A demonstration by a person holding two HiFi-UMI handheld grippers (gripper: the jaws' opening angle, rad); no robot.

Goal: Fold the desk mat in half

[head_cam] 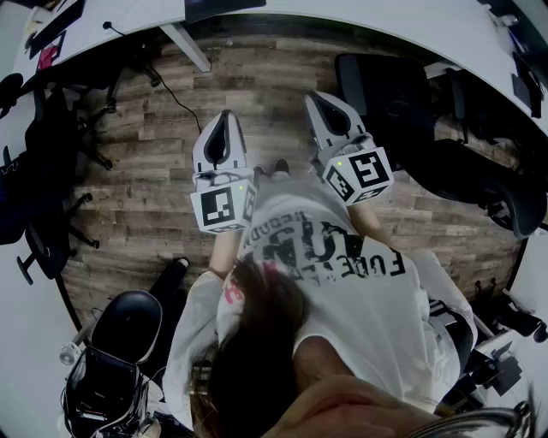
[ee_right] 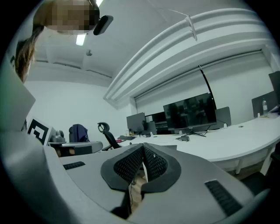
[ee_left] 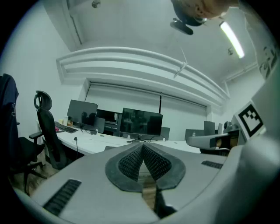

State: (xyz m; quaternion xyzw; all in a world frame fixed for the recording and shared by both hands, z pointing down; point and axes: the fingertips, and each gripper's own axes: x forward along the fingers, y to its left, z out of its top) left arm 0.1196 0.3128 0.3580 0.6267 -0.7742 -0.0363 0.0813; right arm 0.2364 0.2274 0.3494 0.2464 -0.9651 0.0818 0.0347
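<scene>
Left hand-held gripper [head_cam: 224, 120] and right hand-held gripper [head_cam: 321, 101]: jaws together, empty, short of the desk [head_cam: 385, 24]; mat unseen, so closed jaws risk missing its edge.

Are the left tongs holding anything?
No, the left tongs are shut tight against each other, with nothing between them.

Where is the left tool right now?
In the head view the left tool is left of centre, held over the wooden floor, side by side with the right tool; its jaws are together, with nothing between them.
</scene>
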